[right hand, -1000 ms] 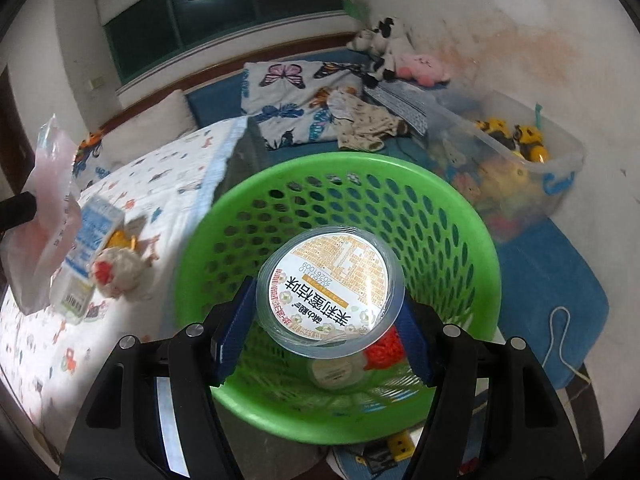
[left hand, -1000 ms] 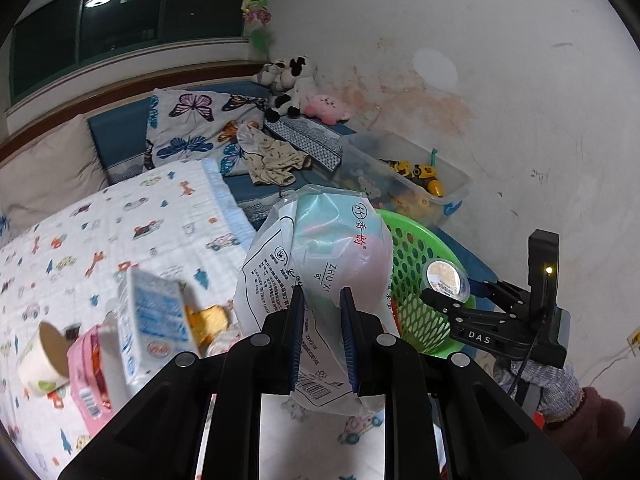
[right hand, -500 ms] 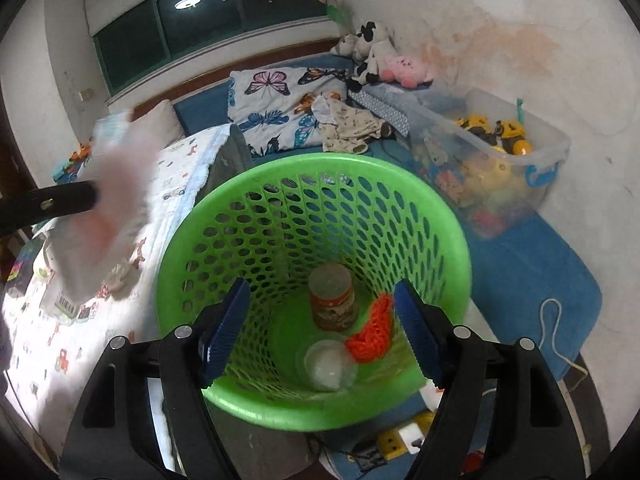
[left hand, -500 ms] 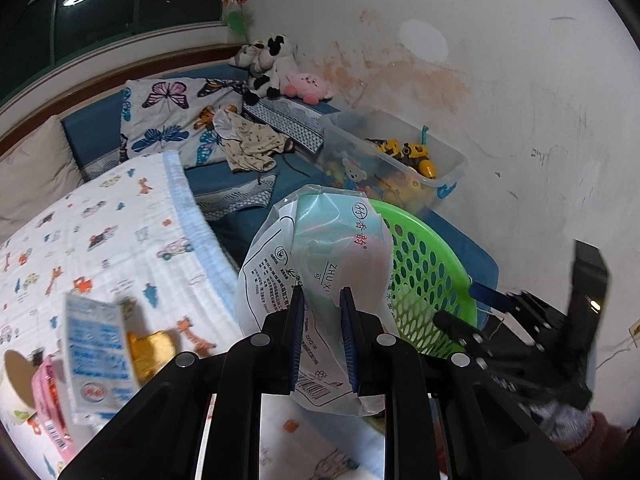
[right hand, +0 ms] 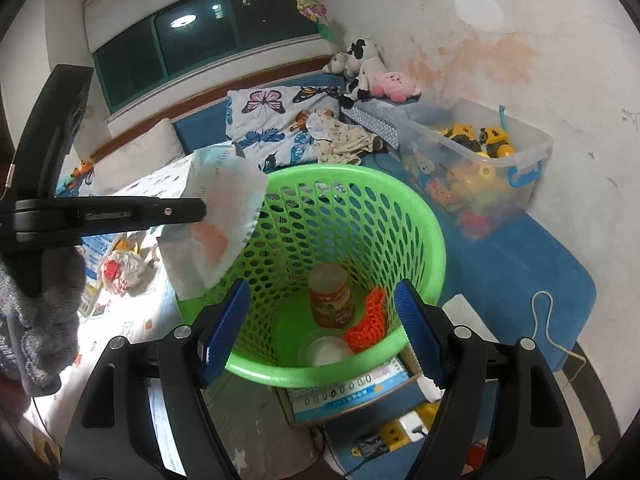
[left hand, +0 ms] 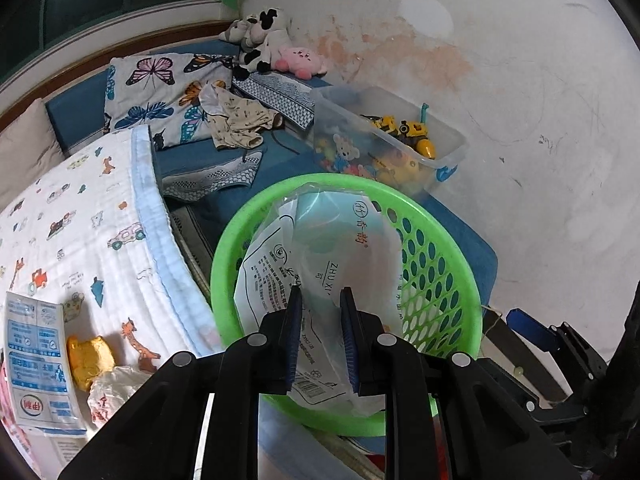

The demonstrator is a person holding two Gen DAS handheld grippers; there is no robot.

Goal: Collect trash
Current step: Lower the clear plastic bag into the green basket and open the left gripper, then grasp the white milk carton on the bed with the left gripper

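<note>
My left gripper (left hand: 320,312) is shut on a white plastic wrapper bag (left hand: 324,252) with printed text and holds it over the mouth of the green mesh basket (left hand: 452,312). In the right wrist view the bag (right hand: 216,216) hangs at the basket's left rim (right hand: 432,232), held by the left gripper (right hand: 200,212). My right gripper (right hand: 322,320) is open and empty just above the basket's near rim. Inside the basket lie a jar (right hand: 330,296), a clear lidded cup (right hand: 326,352) and an orange knitted piece (right hand: 370,320).
On the cartoon-print blanket (left hand: 80,232) lie a blue-white carton (left hand: 36,364), a yellow scrap (left hand: 88,356) and a crumpled wrapper (left hand: 112,392). A clear toy bin (right hand: 480,160) stands behind the basket by the wall. A box and power strip (right hand: 400,428) sit on the floor below.
The lidded cup left my right gripper and now lies in the basket; that gripper stays open. My left gripper carried the bag right, over the basket.
</note>
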